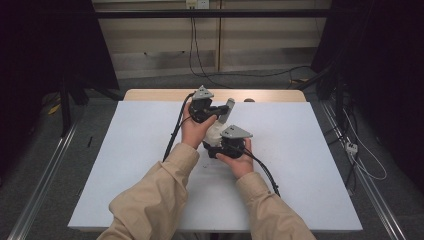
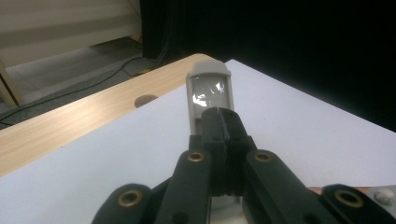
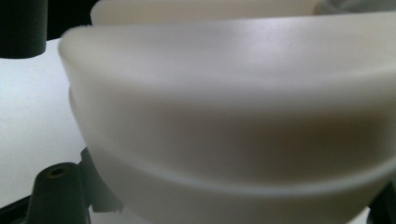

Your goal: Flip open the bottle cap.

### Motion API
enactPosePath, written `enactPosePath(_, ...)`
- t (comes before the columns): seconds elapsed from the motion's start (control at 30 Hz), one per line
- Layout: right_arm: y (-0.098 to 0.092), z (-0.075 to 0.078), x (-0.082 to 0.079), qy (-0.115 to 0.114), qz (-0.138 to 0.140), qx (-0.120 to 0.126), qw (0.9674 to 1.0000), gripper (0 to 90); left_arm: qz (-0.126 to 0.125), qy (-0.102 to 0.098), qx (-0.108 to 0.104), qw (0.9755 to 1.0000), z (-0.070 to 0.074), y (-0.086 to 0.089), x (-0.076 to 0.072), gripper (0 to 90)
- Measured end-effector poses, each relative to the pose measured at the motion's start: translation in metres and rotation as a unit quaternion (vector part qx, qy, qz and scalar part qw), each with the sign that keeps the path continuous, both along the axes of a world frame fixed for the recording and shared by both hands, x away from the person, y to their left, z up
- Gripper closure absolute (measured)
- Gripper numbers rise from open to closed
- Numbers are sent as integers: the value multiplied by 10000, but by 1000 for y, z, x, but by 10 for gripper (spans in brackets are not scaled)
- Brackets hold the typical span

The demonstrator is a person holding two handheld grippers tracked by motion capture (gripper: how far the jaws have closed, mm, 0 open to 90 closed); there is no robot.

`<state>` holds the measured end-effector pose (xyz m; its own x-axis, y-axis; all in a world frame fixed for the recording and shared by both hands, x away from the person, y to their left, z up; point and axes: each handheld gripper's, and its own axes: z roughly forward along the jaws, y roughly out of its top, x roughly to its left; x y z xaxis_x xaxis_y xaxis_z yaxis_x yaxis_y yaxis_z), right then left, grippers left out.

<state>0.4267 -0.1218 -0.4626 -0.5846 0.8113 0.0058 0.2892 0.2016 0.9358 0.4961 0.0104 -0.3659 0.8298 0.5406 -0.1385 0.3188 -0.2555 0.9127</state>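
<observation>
The tabletop (image 1: 310, 165) is the largest thing here, a white sheet laid over a wooden board whose far edge shows beyond it. A person in tan sleeves reaches in from the near side, and both hands meet near the middle of the sheet, toward its far half.

Between the hands is a white plastic object (image 1: 216, 131) with a rounded, bowl-like body and a flat grey handle-like piece (image 1: 228, 107) that slopes up and away from it. What exactly it is cannot be told. In the right gripper view its pale, smooth wall sits very close to the lens.

The left tool (image 1: 216, 111) is at the far side, and in the left gripper view its jaws stand together, clamped on the base of the grey piece (image 2: 209, 93), which has a glossy clear window in a grey frame. The right tool (image 1: 220, 146) is at the near side, pressed up against the white body (image 3: 233, 116); whether its jaws are clamped on it or merely beside it cannot be told, since their tips are hidden.

The object looks like rigid, light moulded plastic with a slick finish, so it would likely slip on its curved wall. The flat grey piece or the rim seems the surer place to grip.
</observation>
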Motion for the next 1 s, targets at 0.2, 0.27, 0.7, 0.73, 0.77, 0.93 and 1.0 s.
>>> enactPosePath(0.2,0,0,0,-2,-1,-3,10000,191,-2,-7,14,10000,0,0,0,900)
enactPosePath(0.27,0,0,0,-2,-1,-4,10000,191,-6,-7,7,10000,0,-1,1,900)
enactPosePath(0.7,0,0,0,-7,2,-19,10000,191,-24,8,16,10000,-1,-3,2,900)
enactPosePath(0.73,0,0,0,-7,2,-19,10000,191,-29,10,18,10000,-1,-4,2,900)
enactPosePath(0.77,0,0,0,-6,2,-18,10000,191,-38,12,29,10000,-1,-4,2,900)
enactPosePath(0.93,0,0,0,-2,9,-16,10000,191,-41,36,48,10000,-4,-5,3,900)
enactPosePath(1.0,0,0,0,-3,10,-19,10000,191,-51,43,56,10000,-4,-6,3,900)
